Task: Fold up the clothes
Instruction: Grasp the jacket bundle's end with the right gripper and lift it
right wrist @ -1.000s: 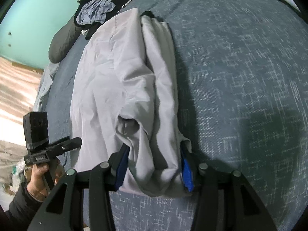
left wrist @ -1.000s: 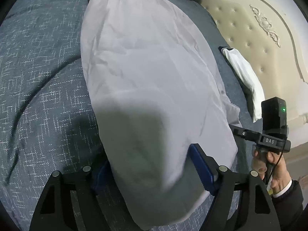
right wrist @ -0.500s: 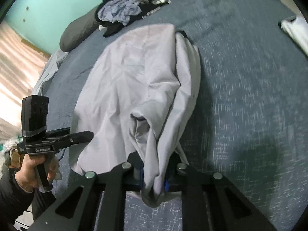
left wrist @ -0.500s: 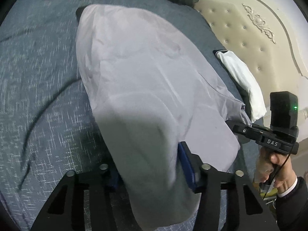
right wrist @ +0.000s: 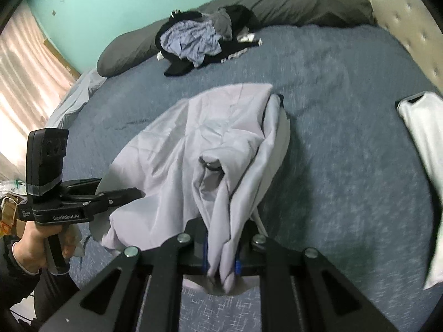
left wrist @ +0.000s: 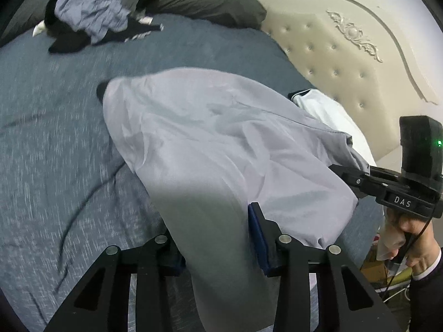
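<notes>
Pale grey shirt (right wrist: 221,144) hangs crumpled, probably half-folded; right gripper (right wrist: 221,262) pinches it tight, left gripper (left wrist: 216,243) closing round its hem.

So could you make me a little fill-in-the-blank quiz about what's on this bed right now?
1. Both grippers hold the same pale ____ garment.
2. The bedspread is ____ in colour.
3. The pile of unfolded clothes lies against the dark ____.
4. The folded white garment lies beside the padded ____.

Missing words: grey; blue; pillows; headboard
</notes>
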